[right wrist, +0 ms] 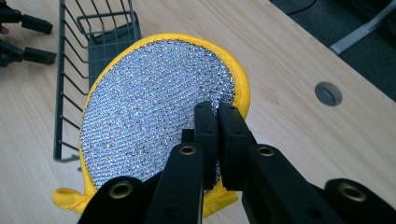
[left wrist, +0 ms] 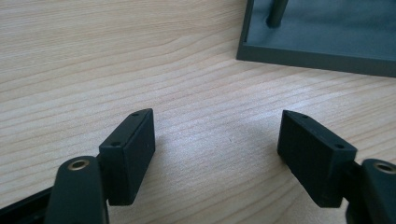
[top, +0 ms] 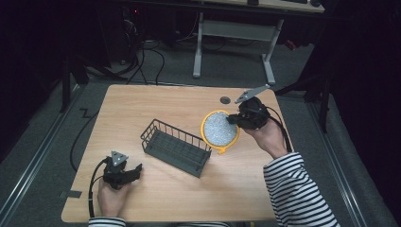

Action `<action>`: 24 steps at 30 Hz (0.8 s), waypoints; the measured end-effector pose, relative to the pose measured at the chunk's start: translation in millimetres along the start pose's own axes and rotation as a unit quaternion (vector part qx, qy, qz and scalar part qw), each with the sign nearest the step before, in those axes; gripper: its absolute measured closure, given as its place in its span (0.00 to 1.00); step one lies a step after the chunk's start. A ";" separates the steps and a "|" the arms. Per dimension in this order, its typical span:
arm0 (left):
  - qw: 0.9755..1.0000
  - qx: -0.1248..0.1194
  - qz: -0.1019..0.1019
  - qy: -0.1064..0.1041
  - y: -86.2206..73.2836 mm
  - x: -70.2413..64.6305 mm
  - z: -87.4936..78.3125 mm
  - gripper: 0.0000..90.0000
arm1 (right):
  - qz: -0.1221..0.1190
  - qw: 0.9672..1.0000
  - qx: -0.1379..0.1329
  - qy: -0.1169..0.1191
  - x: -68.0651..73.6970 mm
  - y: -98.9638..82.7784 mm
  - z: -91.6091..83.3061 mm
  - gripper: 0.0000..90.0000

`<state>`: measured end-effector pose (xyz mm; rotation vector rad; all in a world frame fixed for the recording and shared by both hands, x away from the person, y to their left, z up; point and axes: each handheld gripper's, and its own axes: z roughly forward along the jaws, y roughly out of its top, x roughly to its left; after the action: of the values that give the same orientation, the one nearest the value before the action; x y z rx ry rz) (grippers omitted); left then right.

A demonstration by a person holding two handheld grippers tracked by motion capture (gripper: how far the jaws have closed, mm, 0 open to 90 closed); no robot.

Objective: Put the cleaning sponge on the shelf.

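Note:
A round silver scouring pad with a yellow rim [top: 219, 128] [right wrist: 154, 116] hangs above the table, right of a dark wire basket [top: 176, 147] [right wrist: 88, 51]. My right gripper [top: 232, 118] [right wrist: 217, 114] is shut on the pad's edge and holds it lifted, tilted over the basket's right end. My left gripper [top: 137, 171] [left wrist: 217, 140] rests low on the table near the front left, jaws open with bare wood between them. The basket's corner [left wrist: 322, 42] lies just ahead of it.
The wooden table [top: 142, 109] has a grey cable hole [top: 225, 100] [right wrist: 328, 93] at the back. A white-legged desk [top: 234, 38] stands beyond the far edge. Cables trail on the floor at left. A striped sleeve [top: 295, 189] comes in at the front right.

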<state>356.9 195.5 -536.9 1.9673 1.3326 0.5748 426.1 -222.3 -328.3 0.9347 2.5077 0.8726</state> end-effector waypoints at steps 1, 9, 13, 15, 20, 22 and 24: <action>1.000 0.000 0.000 0.000 0.0 0.0 0.0 0.31 | -0.002 1.000 -0.001 0.001 1.4 2.6 1.3 0.97; 1.000 0.000 0.001 -0.002 0.1 -0.2 0.2 0.31 | -0.029 0.999 0.013 0.007 19.3 27.2 25.3 0.97; 1.000 0.000 0.001 -0.002 0.1 -0.2 0.1 0.31 | -0.039 0.999 0.017 0.009 26.0 36.4 40.2 0.97; 1.000 0.000 0.001 -0.002 0.1 -0.2 0.1 0.31 | -0.043 0.999 0.020 0.008 29.3 39.8 47.5 0.97; 1.000 0.000 0.001 -0.002 0.1 -0.3 0.2 0.31 | -0.050 0.998 0.029 0.005 37.0 46.5 63.4 0.97; 1.000 0.000 0.001 -0.002 0.1 -0.3 0.2 0.31 | -0.053 0.998 0.032 0.004 39.3 47.7 67.6 0.97; 1.000 0.000 0.001 -0.002 0.1 -0.3 0.2 0.31 | -0.059 0.998 0.034 0.004 41.7 48.8 71.8 0.97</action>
<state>357.0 195.2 -537.0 1.9692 1.3277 0.5710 453.7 -134.0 -355.0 0.7958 2.5832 0.7608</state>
